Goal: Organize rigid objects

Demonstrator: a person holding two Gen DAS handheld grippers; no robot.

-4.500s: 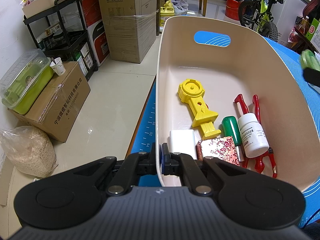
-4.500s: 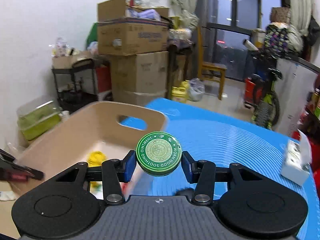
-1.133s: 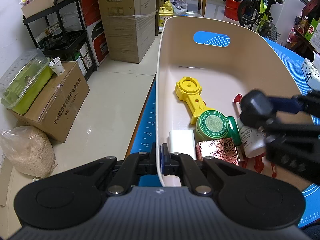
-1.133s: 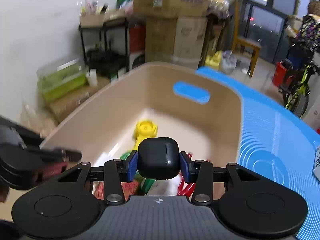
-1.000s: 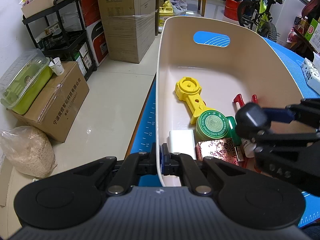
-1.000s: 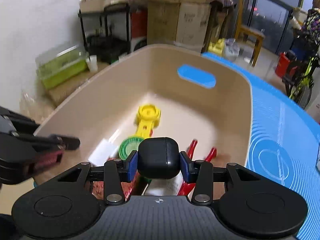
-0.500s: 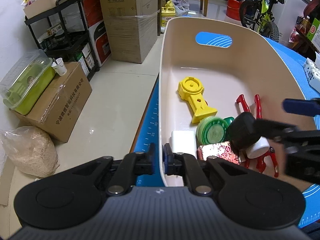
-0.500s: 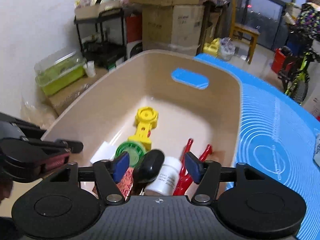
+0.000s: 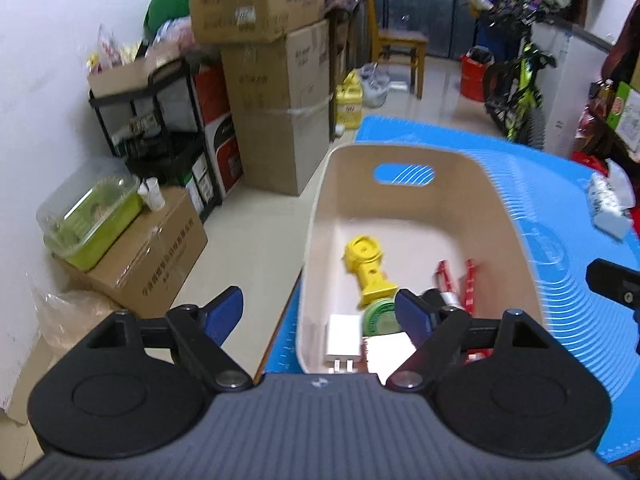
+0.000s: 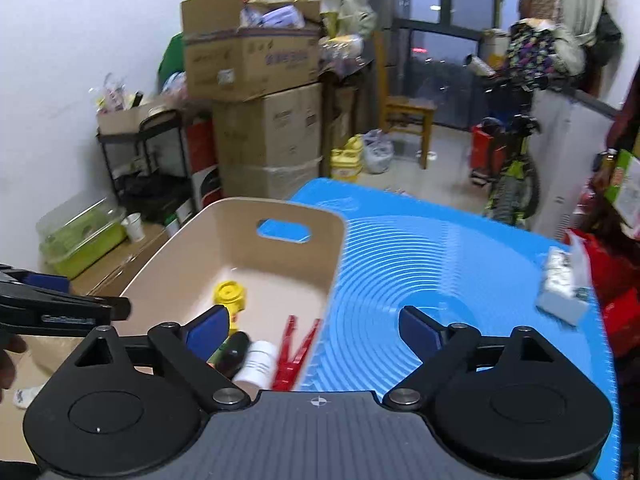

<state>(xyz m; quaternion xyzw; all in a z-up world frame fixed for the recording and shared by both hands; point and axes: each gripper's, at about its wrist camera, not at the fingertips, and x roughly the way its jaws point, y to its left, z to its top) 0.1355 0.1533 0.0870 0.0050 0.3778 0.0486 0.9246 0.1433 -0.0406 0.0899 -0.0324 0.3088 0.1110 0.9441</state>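
Observation:
A beige bin point(image 9: 404, 158) point(image 10: 280, 208) stands on the blue mat point(image 9: 560, 200) point(image 10: 440, 248). In it lie a yellow tool point(image 9: 370, 266) point(image 10: 230, 294), a green tin point(image 9: 378, 318), a white charger point(image 9: 342, 338), red pliers point(image 9: 468, 276) point(image 10: 298, 350), a white bottle point(image 10: 256, 366) and a black case point(image 10: 234, 350). My left gripper point(image 9: 318, 308) is open and empty, raised above the bin's near end. My right gripper point(image 10: 314, 330) is open and empty, above the bin's right rim.
A white tissue pack point(image 9: 608, 204) point(image 10: 564, 284) lies on the mat at the right. Stacked cardboard boxes point(image 9: 276, 92), a black shelf point(image 9: 156, 128), a green lidded box point(image 9: 94, 224) and a bicycle point(image 9: 516, 88) stand on the floor beyond.
My right gripper dropped the black case into the bin, opened wide and drew back. My left gripper let go of the bin's rim, opened wide and lifted away.

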